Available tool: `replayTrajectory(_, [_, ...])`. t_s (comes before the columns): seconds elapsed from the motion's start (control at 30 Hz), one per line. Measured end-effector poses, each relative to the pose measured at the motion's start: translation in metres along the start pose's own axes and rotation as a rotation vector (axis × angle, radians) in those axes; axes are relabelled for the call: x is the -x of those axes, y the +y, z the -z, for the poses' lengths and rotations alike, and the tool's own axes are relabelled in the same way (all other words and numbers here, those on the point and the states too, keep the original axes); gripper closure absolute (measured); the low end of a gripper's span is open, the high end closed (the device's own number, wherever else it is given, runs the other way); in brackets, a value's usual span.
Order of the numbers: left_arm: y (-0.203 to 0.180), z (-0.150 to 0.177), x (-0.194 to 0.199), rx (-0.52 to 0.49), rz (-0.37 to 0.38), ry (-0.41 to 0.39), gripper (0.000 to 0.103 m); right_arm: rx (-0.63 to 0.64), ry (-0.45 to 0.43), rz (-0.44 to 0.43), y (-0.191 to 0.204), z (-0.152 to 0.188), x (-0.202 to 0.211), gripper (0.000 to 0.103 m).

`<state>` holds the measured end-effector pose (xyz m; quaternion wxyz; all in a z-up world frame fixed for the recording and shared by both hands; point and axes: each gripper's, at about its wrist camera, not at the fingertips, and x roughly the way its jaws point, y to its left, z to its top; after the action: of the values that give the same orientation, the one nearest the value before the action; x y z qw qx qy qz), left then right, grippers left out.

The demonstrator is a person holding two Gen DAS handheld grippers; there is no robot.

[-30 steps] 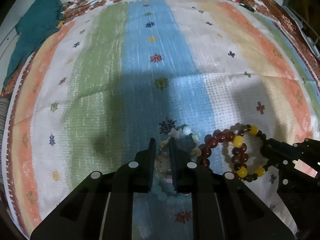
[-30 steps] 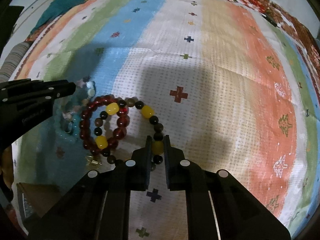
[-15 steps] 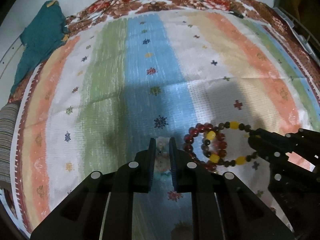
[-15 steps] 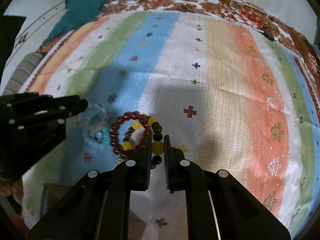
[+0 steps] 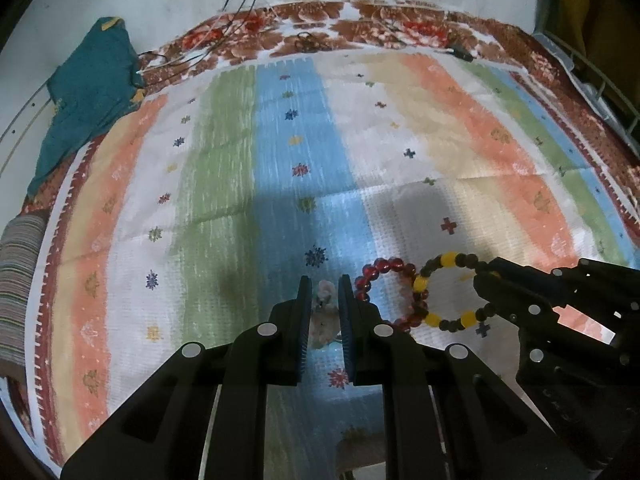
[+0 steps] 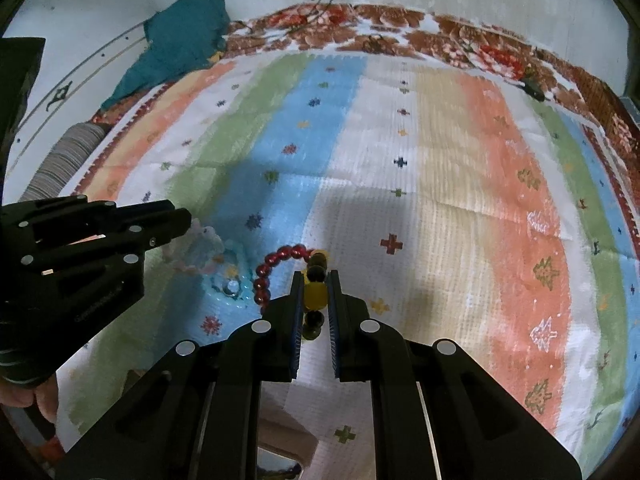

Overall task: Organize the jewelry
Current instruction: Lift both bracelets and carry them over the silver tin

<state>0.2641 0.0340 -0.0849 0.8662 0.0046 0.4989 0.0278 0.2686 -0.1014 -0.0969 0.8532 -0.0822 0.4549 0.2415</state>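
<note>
Teal cloth [image 5: 88,96] lies far ahead-left of both claws, at the edge of the striped cloth [image 5: 280,184]; thin black cables [image 5: 244,4] run down the pale wall behind it. Striped cloth has a brown floral border and fold creases.

Left claw [image 5: 325,300]: narrow, closed on a pale bead bracelet [image 5: 325,312], which hangs above the cloth. Right claw [image 6: 316,292]: narrow, gripping a black-and-yellow bead bracelet [image 5: 448,288] by a yellow bead. Red bead bracelet [image 5: 380,276] sits between the two claws, touching the black-and-yellow one.
</note>
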Motion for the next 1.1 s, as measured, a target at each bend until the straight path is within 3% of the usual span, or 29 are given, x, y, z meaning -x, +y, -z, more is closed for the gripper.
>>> replayTrajectory(0.2, [-0.003,0.001,0.011,-0.001,-0.007,-0.024,0.090,0.007,-0.017,-0.005,0.003,0.002,0.010,0.091])
replayTrajectory(1.1, [-0.020,0.023,0.091,0.005,0.108,-0.161,0.090,0.051,-0.153,-0.015,0.021,0.014,0.072,0.091])
